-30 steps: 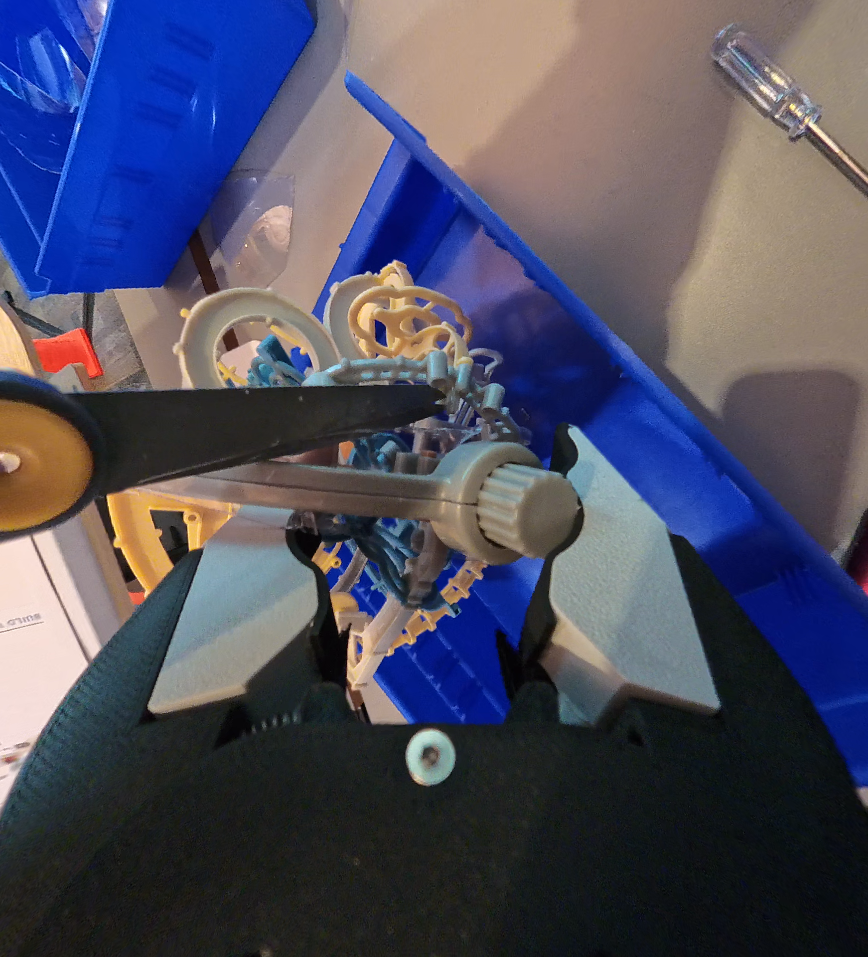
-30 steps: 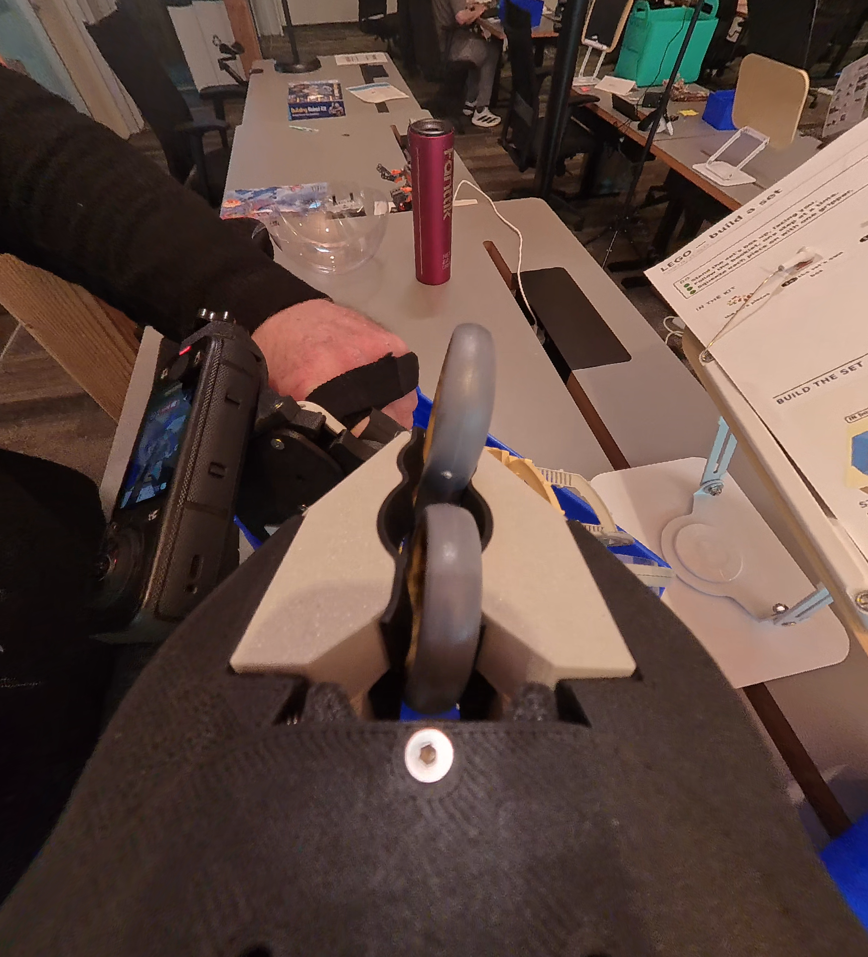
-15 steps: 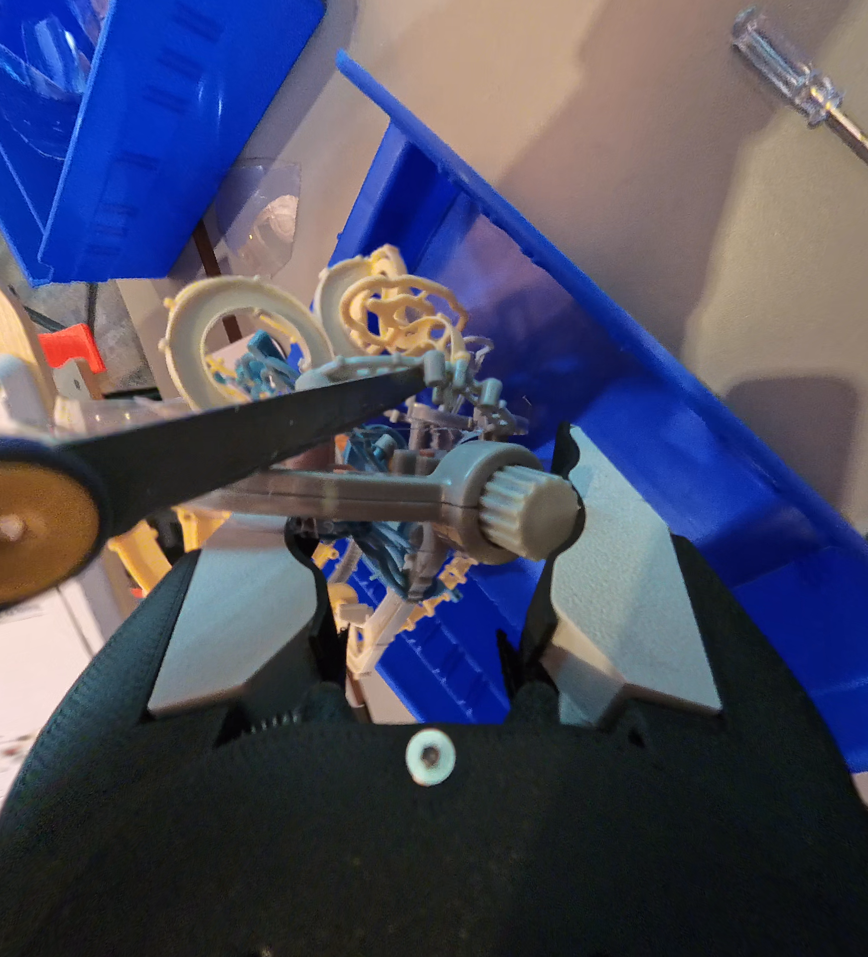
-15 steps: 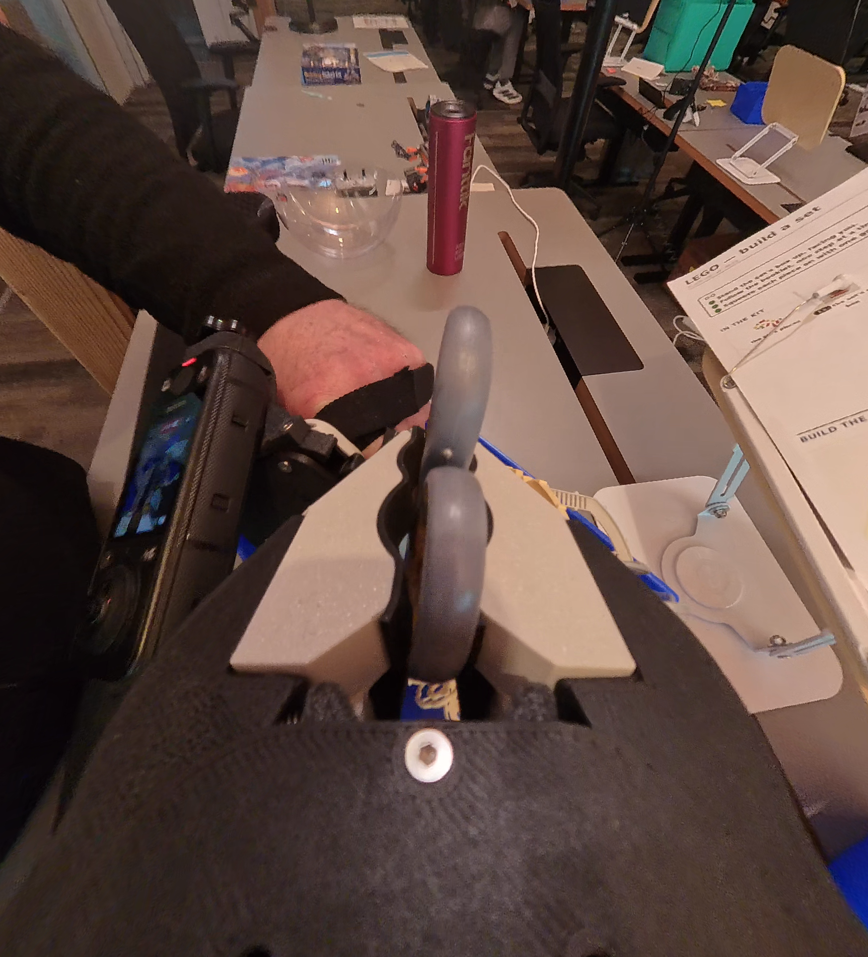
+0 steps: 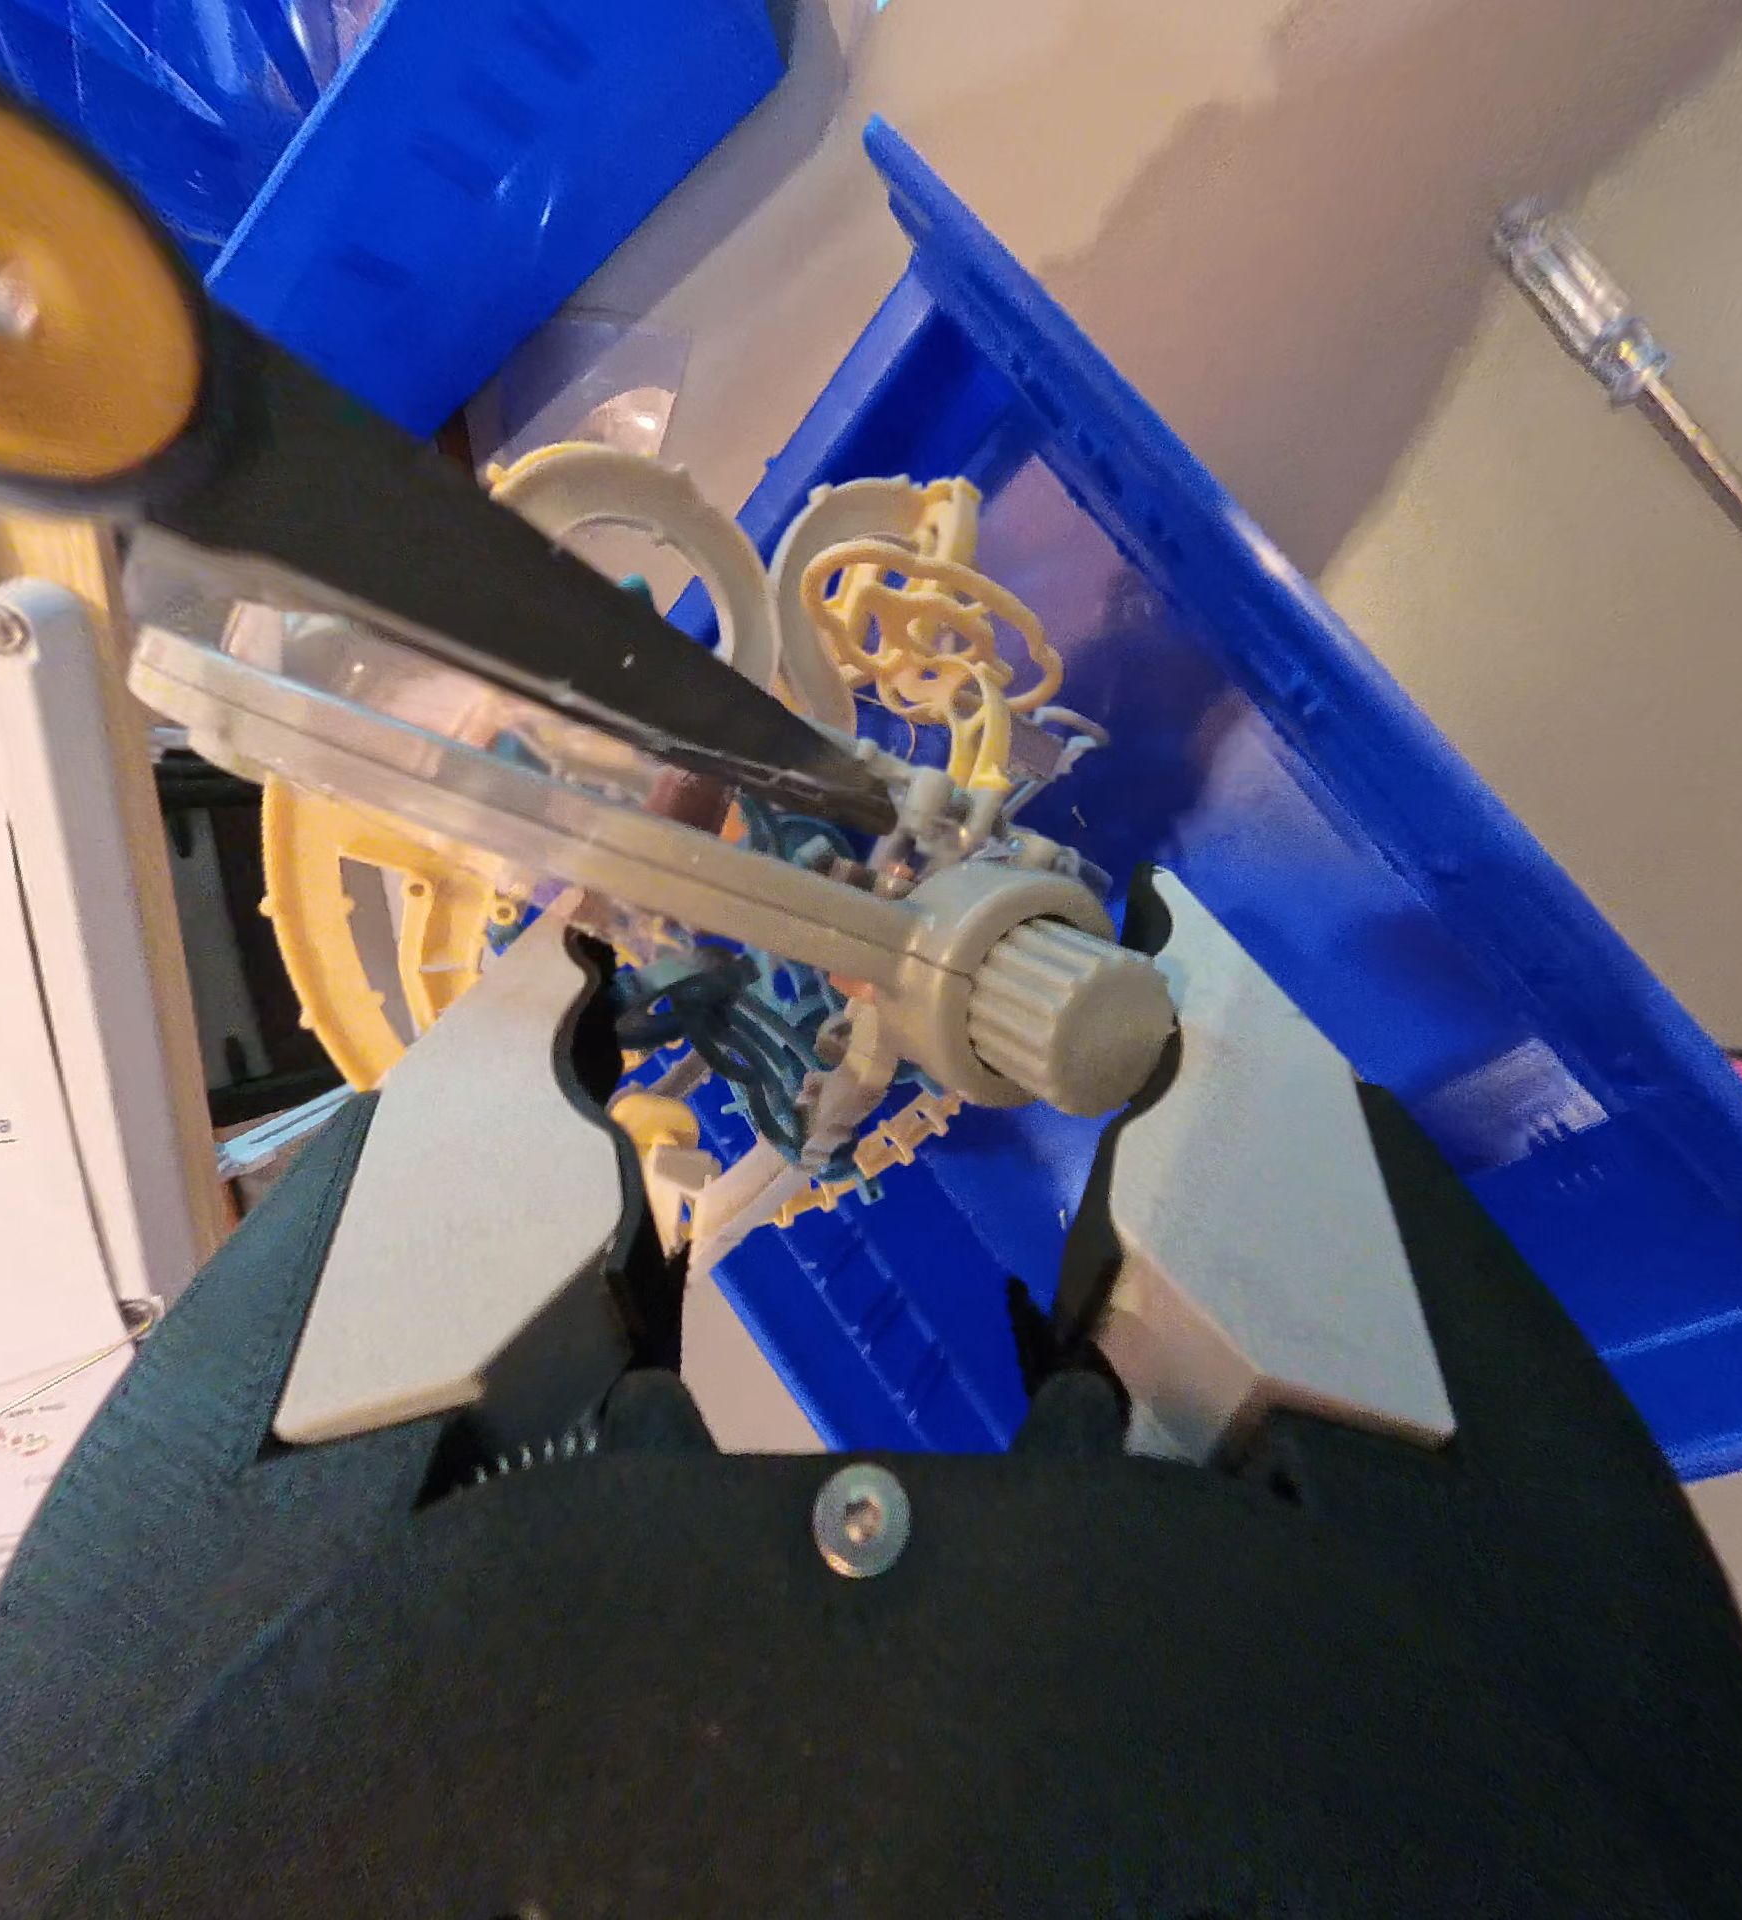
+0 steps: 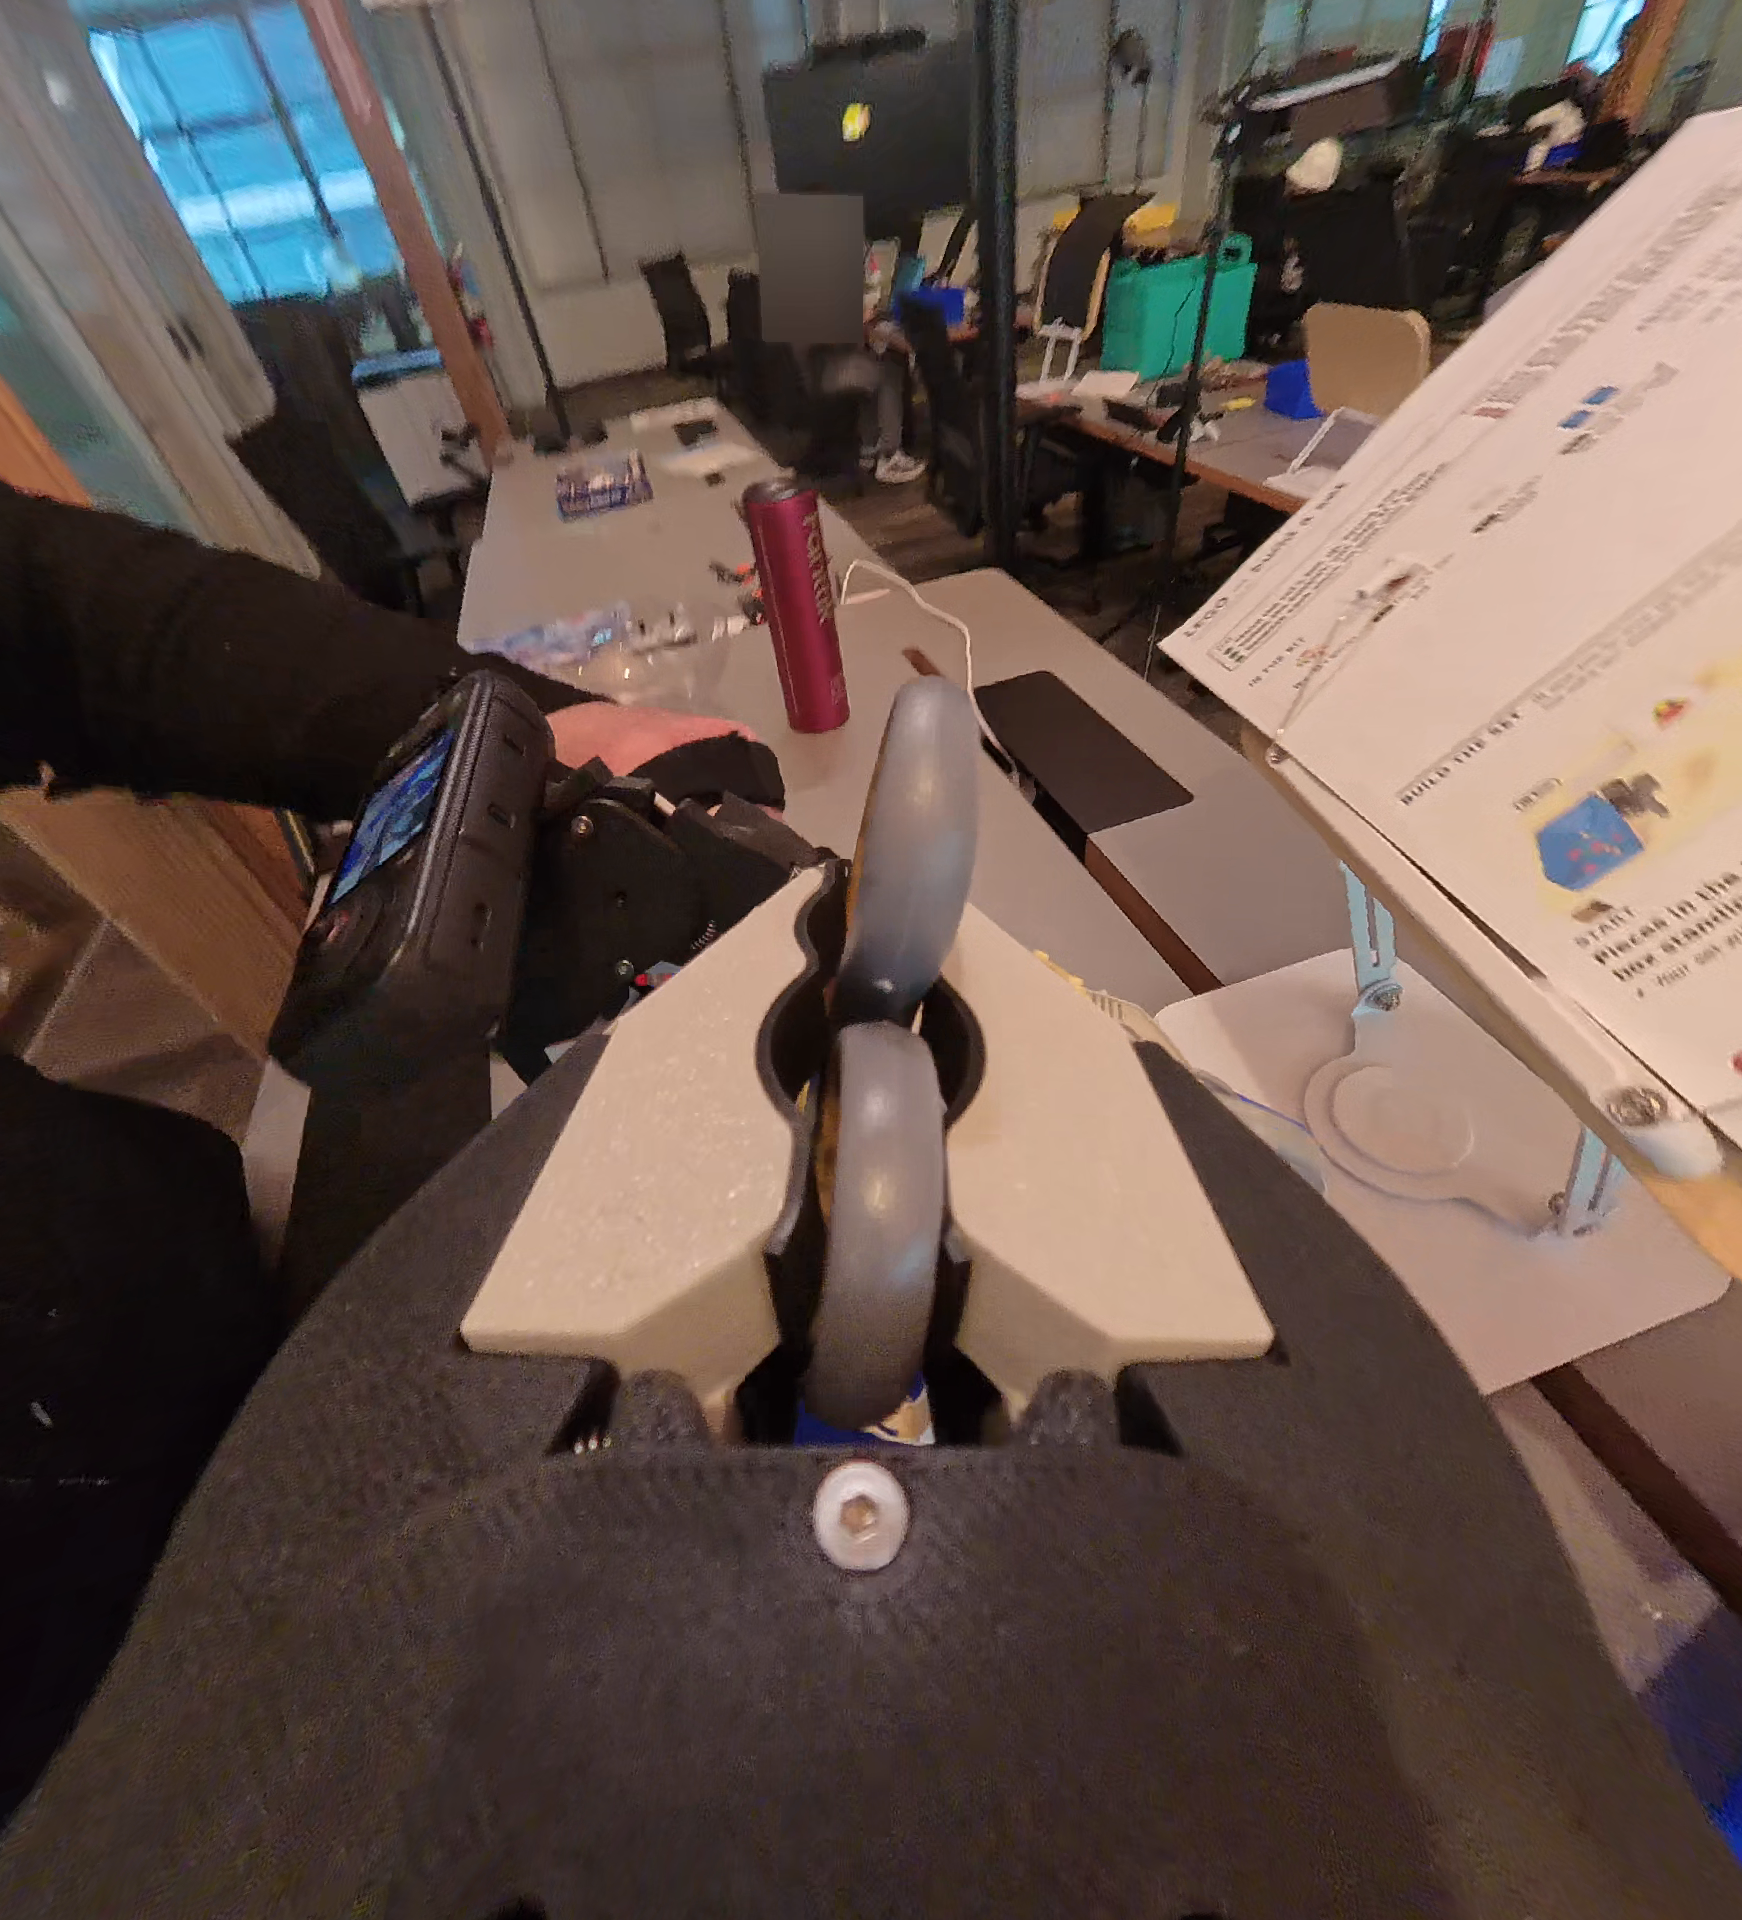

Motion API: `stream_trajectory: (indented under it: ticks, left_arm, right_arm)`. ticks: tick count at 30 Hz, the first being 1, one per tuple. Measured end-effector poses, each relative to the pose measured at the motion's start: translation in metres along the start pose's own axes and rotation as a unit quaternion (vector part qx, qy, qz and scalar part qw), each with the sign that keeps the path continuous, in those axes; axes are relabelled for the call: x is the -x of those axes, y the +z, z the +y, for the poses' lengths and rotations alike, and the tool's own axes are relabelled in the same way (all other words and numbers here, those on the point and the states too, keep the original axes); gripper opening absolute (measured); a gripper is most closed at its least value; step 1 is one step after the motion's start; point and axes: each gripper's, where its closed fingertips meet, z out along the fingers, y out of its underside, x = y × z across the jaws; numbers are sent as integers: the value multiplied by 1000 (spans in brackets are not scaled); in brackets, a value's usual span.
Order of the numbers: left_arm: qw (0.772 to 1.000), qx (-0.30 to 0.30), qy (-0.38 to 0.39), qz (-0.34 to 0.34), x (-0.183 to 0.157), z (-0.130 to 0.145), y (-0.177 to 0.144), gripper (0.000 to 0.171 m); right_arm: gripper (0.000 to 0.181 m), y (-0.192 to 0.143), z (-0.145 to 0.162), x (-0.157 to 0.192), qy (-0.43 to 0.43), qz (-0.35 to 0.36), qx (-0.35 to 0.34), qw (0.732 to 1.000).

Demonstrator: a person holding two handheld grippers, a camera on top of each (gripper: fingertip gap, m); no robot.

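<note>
My left gripper (image 5: 851, 914) is shut on a flat clear-and-grey case (image 5: 576, 821) seen edge-on; the case's ribbed grey knob (image 5: 1075, 1029) sits against the right finger. My right gripper (image 6: 888, 904) is shut on the grey handles of a pair of scissors (image 6: 914, 831). In the left wrist view the black scissor blades (image 5: 493, 603) slant down from their yellow pivot (image 5: 25, 301). The blade tip lies just above the case, by a tangle of yellow, cream and blue plastic sprue parts (image 5: 929, 644). The left gripper and the hand on it (image 6: 638, 727) show in the right wrist view.
A long blue bin (image 5: 1366, 831) lies under the parts and a second blue bin (image 5: 493, 187) stands beyond it. A clear-handled screwdriver (image 5: 1625, 364) lies on the grey table. A red can (image 6: 799, 613) stands farther off. A tilted instruction board on a stand (image 6: 1573, 623) is at the right.
The scissors have swung: their pivot rose to the upper left and the blades now slant steeply down to the case. The right view has tilted upward. The case stays in the left gripper.
</note>
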Motion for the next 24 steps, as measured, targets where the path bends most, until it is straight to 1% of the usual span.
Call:
stream_trajectory:
  ticks: [1,3,5,10,15,17,19,21,24]
  left_arm:
    - [1000,-9,-12,8,0,-2,0,97]
    - [1000,-9,-6,14,2,-4,2,97]
    - [1000,-12,-9,23,3,-6,3,98]
    - [999,-17,1,38,1,-10,5,98]
    - [999,-23,3,45,0,-11,7,100]
    - [998,-33,-5,49,1,-15,7,100]
    - [996,-49,-19,66,-1,-22,6,98]
    - [996,-53,-21,68,0,-24,6,97]
    - [993,-72,-40,89,1,-27,2,97]
  right_arm:
    - [9,-6,1,-3,11,6,-14,1000]
    - [9,-15,4,-6,34,11,-33,999]
    - [9,-23,7,-8,40,20,-45,998]
    - [10,-29,12,6,-8,42,-36,998]
    - [10,-37,20,10,-14,62,-51,997]
    - [10,-45,24,5,10,61,-62,996]
    - [9,-51,25,-1,56,49,-84,994]
    - [9,-55,26,-7,88,44,-99,990]
    - [10,-54,23,-12,114,26,-90,989]
